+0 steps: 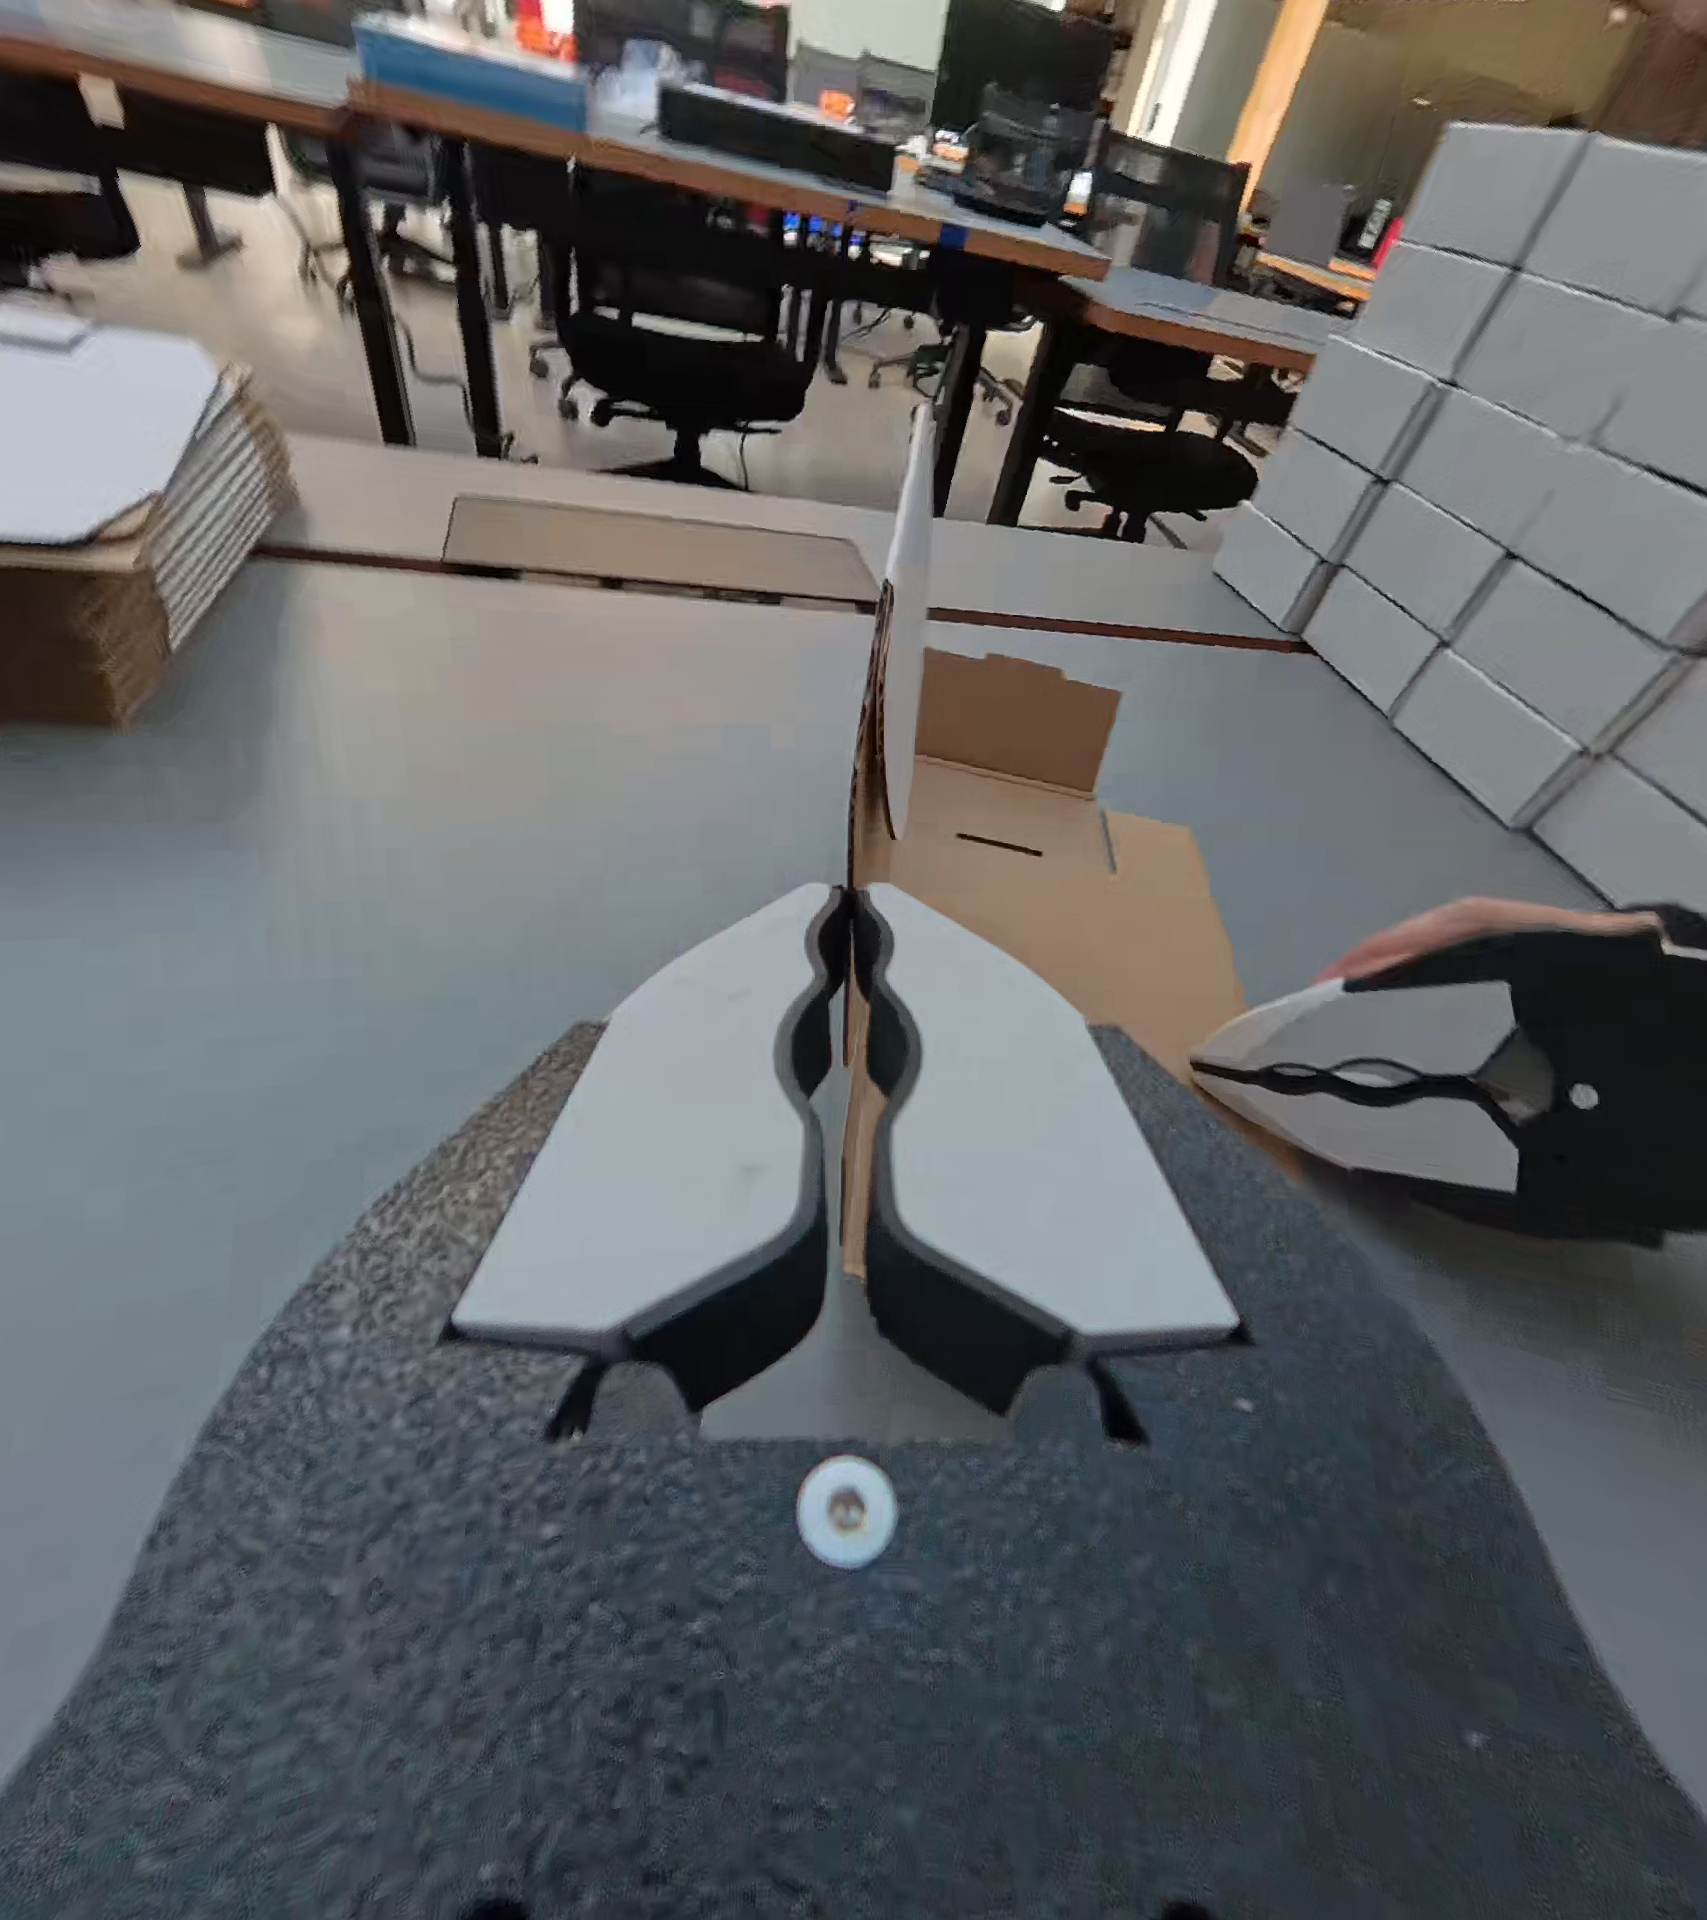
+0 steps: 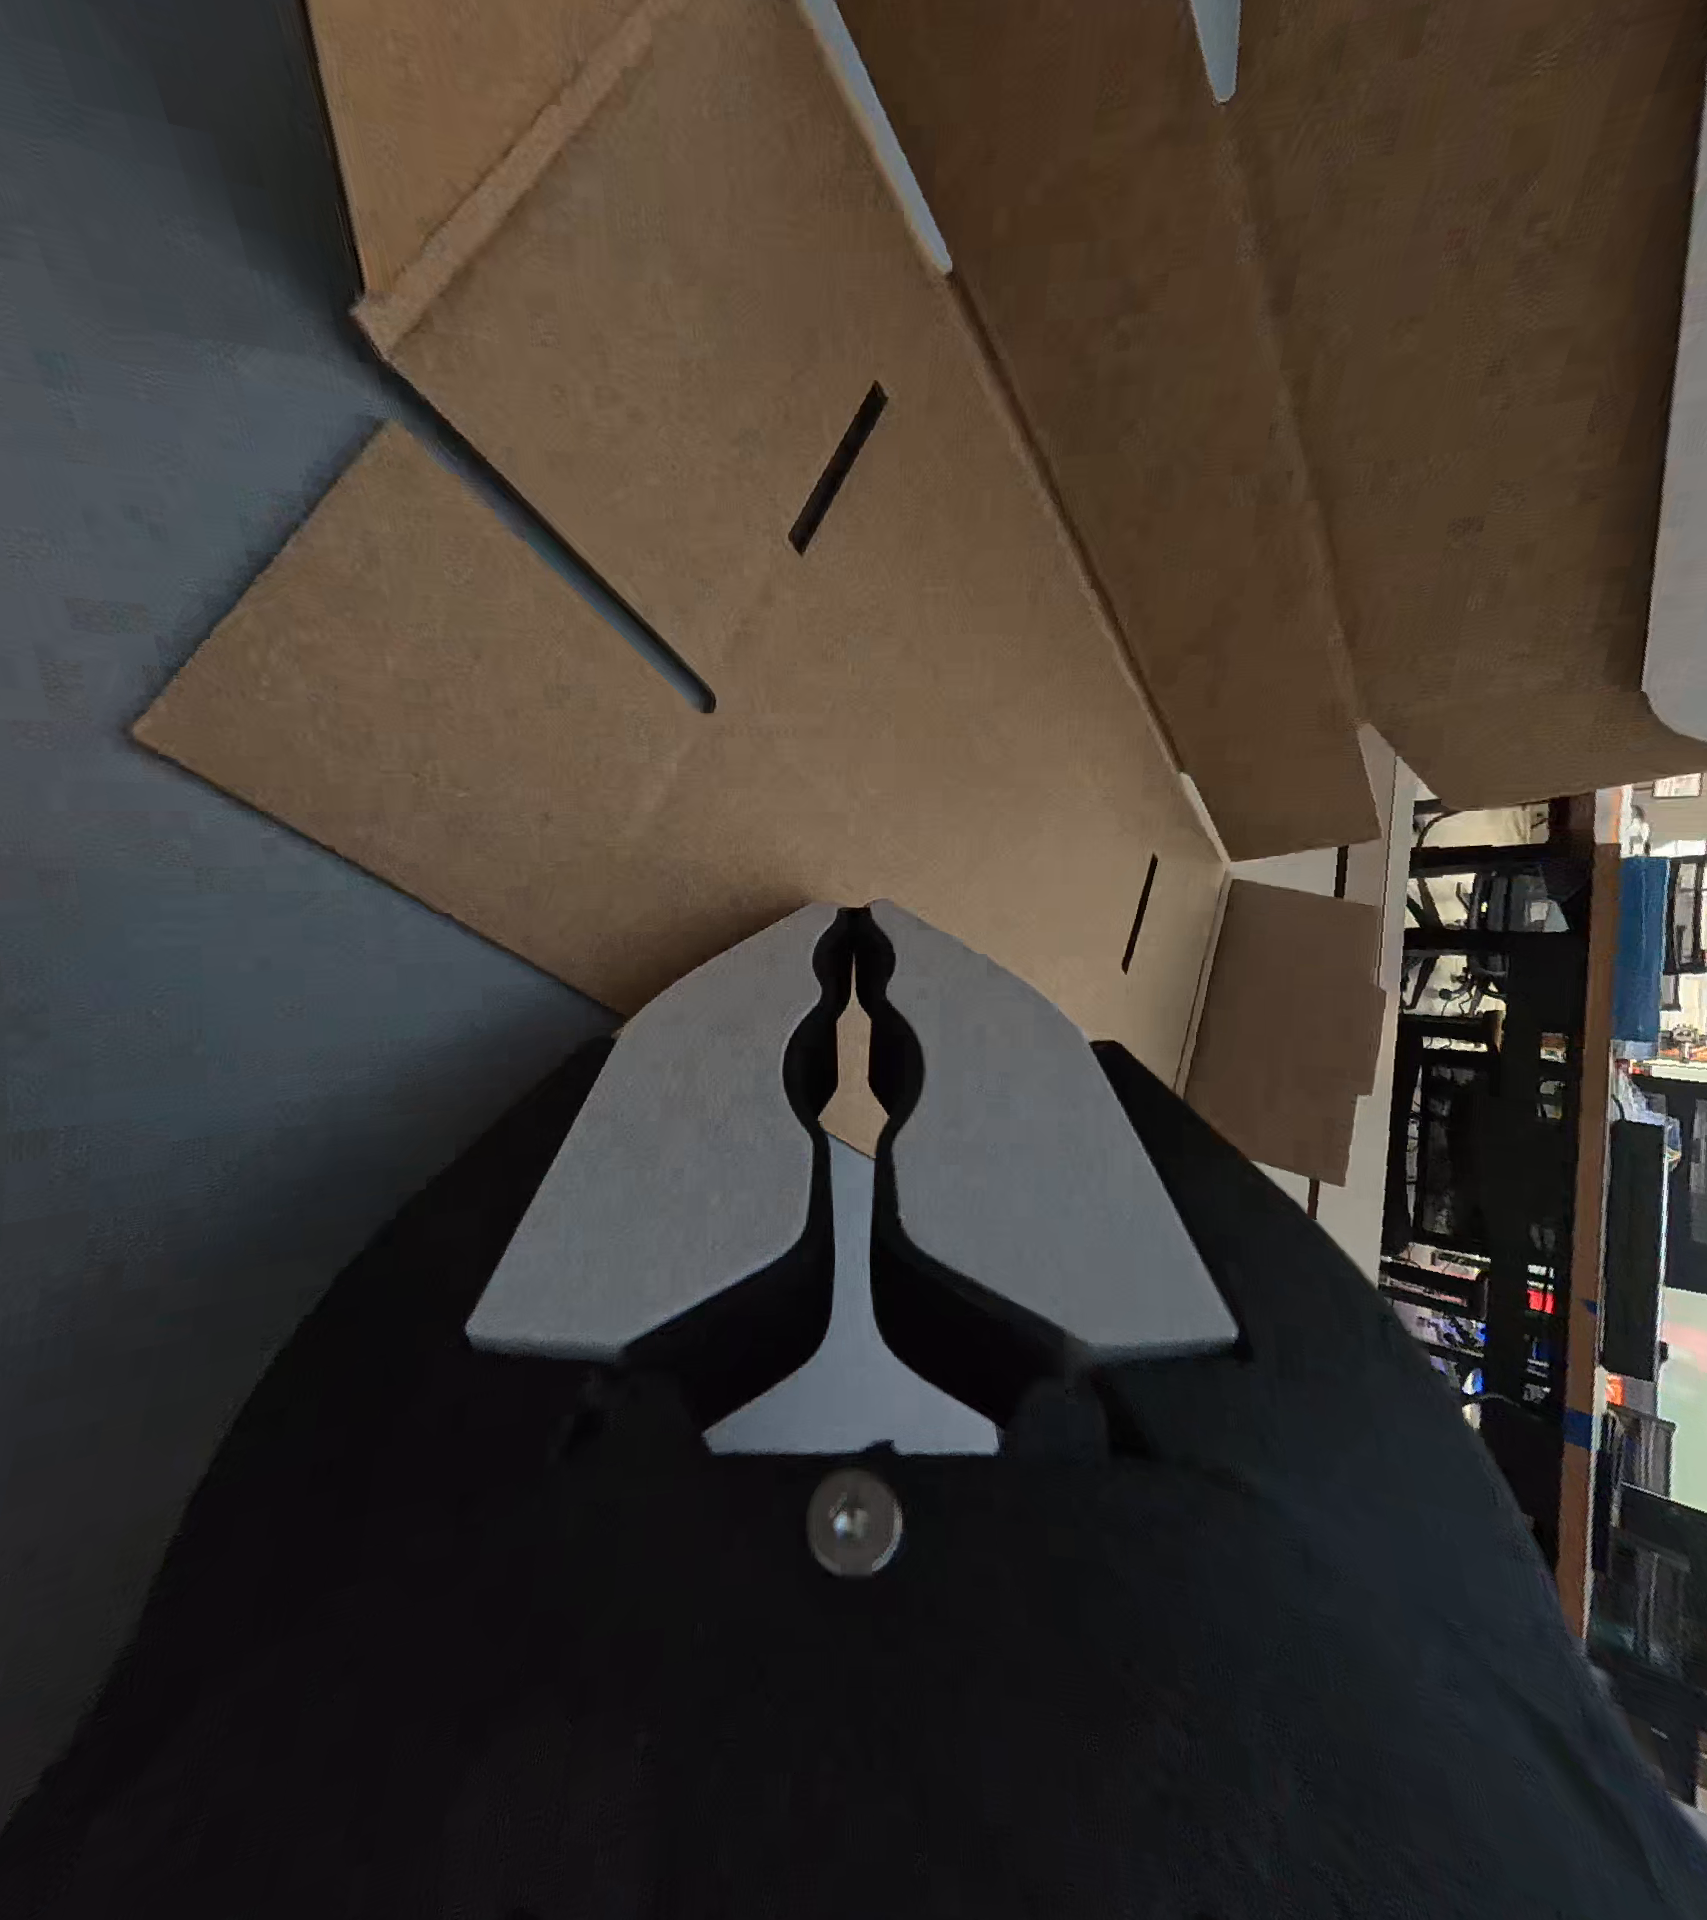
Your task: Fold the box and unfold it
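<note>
A cardboard box blank (image 1: 1036,894), brown inside and white outside, lies partly unfolded on the grey table (image 1: 361,883). My left gripper (image 1: 849,904) is shut on the near edge of one side panel (image 1: 909,561), which stands upright and shows edge-on. My right gripper (image 1: 1200,1065) is turned on its side at the right, shut, with its tips on the blank's flat near-right panel. In the right wrist view the right gripper (image 2: 854,914) is shut with nothing between its fingers, over the flat slotted panel (image 2: 703,623). The raised panels (image 2: 1451,416) rise beyond it.
A stack of flat box blanks (image 1: 49,488) sits at the table's left. A wall of folded white boxes (image 1: 1555,488) stands at the right. Another flat cardboard sheet (image 1: 662,545) lies at the back edge. Desks and office chairs (image 1: 693,364) stand beyond the table.
</note>
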{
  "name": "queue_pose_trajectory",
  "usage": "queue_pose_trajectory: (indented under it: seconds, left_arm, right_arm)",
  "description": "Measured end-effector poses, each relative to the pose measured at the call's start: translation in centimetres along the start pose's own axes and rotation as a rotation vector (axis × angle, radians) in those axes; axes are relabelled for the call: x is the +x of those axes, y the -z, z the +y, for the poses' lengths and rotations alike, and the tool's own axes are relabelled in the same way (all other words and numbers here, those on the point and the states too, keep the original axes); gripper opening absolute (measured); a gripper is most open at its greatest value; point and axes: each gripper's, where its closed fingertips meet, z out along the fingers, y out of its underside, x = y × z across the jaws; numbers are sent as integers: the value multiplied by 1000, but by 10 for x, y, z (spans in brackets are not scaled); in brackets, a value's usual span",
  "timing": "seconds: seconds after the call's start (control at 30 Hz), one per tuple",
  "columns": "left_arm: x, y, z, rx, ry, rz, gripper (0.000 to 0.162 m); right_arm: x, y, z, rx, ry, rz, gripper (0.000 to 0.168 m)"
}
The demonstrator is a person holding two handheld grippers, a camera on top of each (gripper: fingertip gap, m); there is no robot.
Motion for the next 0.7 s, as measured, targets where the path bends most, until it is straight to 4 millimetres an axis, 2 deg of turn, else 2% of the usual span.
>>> queue_pose_trajectory:
  seconds: [0.07,0.17,0.23,0.33,0.37,0.47,0.57,0.63,0.7]
  left_arm:
    - [-42,-10,10,-59,186,-58,2]
    - [-79,-27,27,-145,206,-138,6]
    - [-95,-37,38,-220,72,-227,10]
    - [-116,-47,57,-419,-248,-381,15]
    - [-117,-51,62,-478,-358,-398,17]
    - [-113,-62,64,-567,-713,-401,7]
    - [-108,-61,44,-605,-938,-455,13]
    - [-86,-63,27,-584,-992,-406,10]
    - [-56,-66,25,-615,-1033,-282,5]
  right_arm:
    - [0,0,0,-4,40,-12,0]
    - [-1,0,-1,-2,34,-38,0]
    - [-1,0,-1,6,36,-42,0]
    - [-1,0,-1,14,38,-37,0]
    - [-1,0,-1,14,35,-38,0]
    - [-1,0,-2,21,31,-40,0]
    - [-2,1,-3,43,28,-40,0]
    - [-4,2,-3,51,24,-57,0]
    - [-4,2,-4,53,24,-64,0]
